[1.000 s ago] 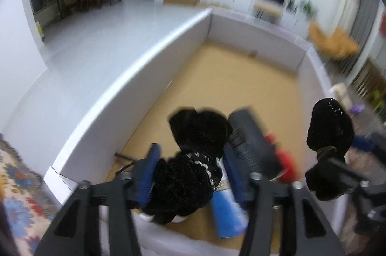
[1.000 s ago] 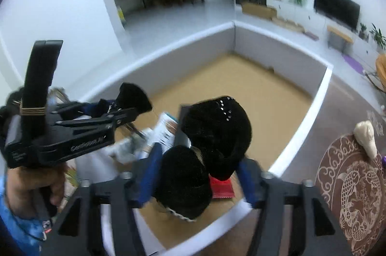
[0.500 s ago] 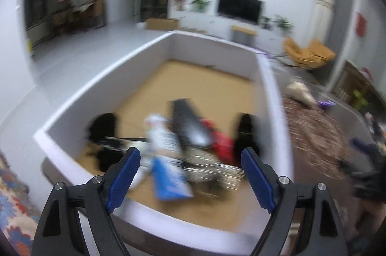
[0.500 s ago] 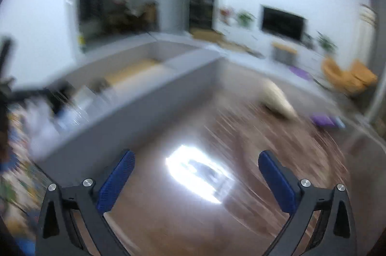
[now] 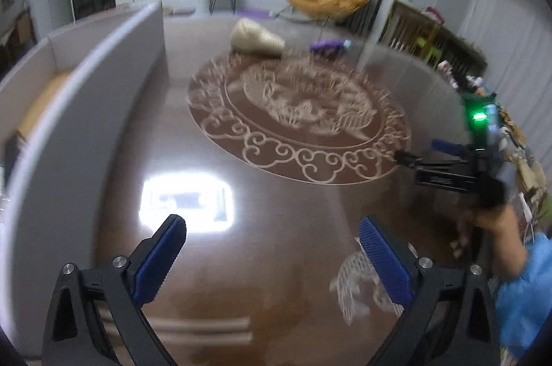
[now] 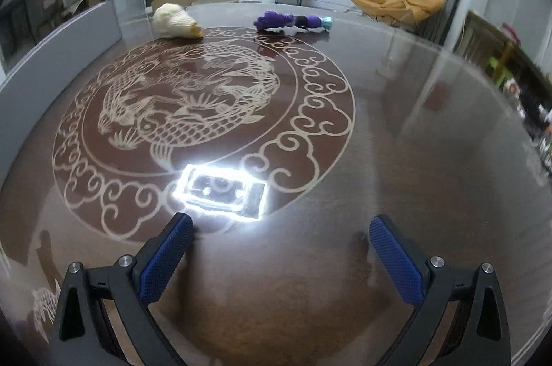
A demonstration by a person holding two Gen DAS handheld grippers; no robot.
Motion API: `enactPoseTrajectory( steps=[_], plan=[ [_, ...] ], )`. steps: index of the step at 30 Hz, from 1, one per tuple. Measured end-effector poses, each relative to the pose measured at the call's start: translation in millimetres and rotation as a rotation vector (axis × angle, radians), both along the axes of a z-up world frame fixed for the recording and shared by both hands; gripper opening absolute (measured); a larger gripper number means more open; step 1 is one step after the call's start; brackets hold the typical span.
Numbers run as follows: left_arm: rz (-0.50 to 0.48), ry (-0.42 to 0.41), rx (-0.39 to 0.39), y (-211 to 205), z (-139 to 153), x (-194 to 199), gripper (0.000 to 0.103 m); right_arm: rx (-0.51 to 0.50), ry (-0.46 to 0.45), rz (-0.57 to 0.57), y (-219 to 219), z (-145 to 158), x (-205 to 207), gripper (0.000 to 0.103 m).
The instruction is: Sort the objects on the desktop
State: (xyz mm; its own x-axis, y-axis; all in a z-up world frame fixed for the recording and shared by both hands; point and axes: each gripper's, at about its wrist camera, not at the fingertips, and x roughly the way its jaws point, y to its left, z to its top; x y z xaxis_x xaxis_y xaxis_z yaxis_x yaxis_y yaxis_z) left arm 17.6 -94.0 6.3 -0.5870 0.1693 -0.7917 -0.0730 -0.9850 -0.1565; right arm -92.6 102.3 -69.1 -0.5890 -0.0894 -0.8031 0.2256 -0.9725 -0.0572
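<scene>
Both grippers have swung away from the box (image 5: 114,62) and let go of the black items they held a second ago. Left gripper (image 5: 272,238) is spread wide with nothing between its pads, over the dark table (image 5: 276,262), beside the box wall. Right gripper (image 6: 281,245) is likewise spread and bare. Ahead lie a cream item (image 6: 174,20) and a purple one (image 6: 293,20), near each other at the table's far edge.
</scene>
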Motion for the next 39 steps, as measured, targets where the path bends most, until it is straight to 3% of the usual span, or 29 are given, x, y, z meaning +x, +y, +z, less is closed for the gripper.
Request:
enactPoseTrajectory(
  steps=[12,19,23,26,28,29,32,37,39],
  plan=[
    [0.186,-0.104,-0.076,18.0,-48.1,-154.4,0.102,-0.035,-0.024,-0.006,3.2,-2.9,-2.7,0.103],
    [0.282,-0.079,0.0,22.6,-29.6,-260.0,0.102,-0.035,-0.022,-0.007,4.5,-2.5,1.4,0.103],
    [0.403,-0.101,0.017,19.1,-22.2,-319.7,0.102,-0.035,-0.023,-0.007,4.2,-2.5,1.6,0.103],
    [0.426,-0.156,-0.005,18.8,-31.1,-348.6,0.102,-0.035,-0.023,-0.008,4.3,-2.5,1.4,0.103],
    [0.371,-0.154,-0.019,22.8,-35.8,-351.2,0.097,-0.035,-0.023,-0.008,4.4,-2.5,1.3,0.103],
    [0.319,-0.129,-0.011,24.2,-38.7,-348.5,0.074,-0.035,-0.023,-0.008,4.3,-2.5,1.4,0.103],
    [0.197,-0.053,-0.066,28.1,-40.1,-326.5,0.055,-0.033,-0.022,-0.008,3.8,-2.5,1.6,0.103],
    [0.068,-0.021,-0.035,19.5,-39.6,-246.7,0.054,-0.022,-0.014,-0.031,6.2,-1.7,3.3,0.103],
    [0.014,-0.004,-0.056,19.7,-39.8,-204.0,0.054,-0.022,-0.013,-0.032,6.4,-1.6,3.7,0.103]
  ],
)
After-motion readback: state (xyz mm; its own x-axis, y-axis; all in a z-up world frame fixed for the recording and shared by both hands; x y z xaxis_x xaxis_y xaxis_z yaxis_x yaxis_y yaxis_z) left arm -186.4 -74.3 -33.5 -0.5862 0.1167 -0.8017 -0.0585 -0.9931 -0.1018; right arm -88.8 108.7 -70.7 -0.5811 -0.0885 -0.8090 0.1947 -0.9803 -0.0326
